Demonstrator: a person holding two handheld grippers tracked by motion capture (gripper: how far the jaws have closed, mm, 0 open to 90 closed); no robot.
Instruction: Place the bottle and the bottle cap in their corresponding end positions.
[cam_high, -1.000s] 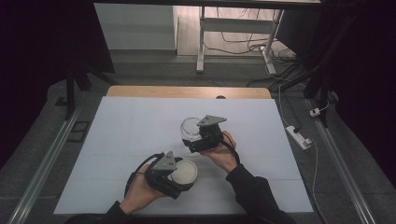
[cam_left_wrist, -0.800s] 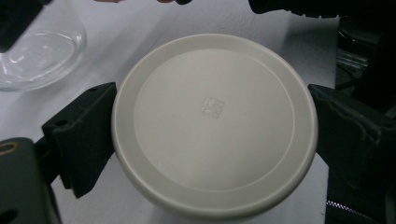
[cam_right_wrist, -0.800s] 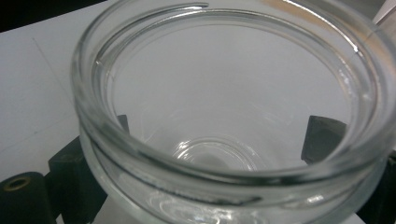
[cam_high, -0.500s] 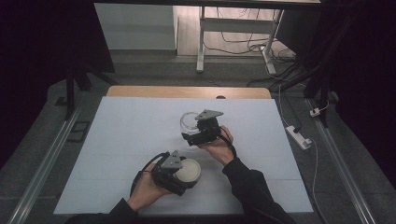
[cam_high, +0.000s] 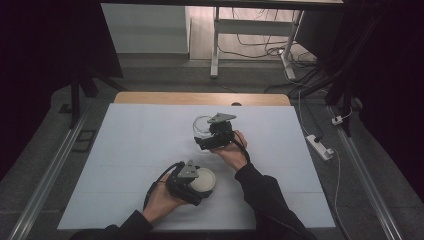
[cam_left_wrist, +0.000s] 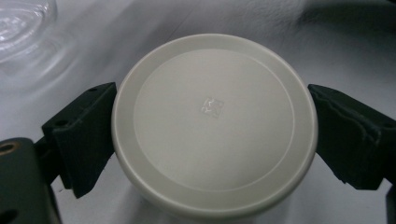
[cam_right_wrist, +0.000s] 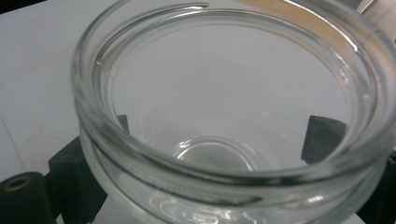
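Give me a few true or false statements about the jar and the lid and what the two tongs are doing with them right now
1. The left tongs grip the round white lid by its edges. True.
2. The glass jar sits between the jaws of the right tongs. True.
3. The lid is already on the jar. False: lid and jar are apart, each in its own tongs.
4. The jar is full of liquid. False: it looks empty, its bottom shows through.
5. The white table cover lies under both. True.
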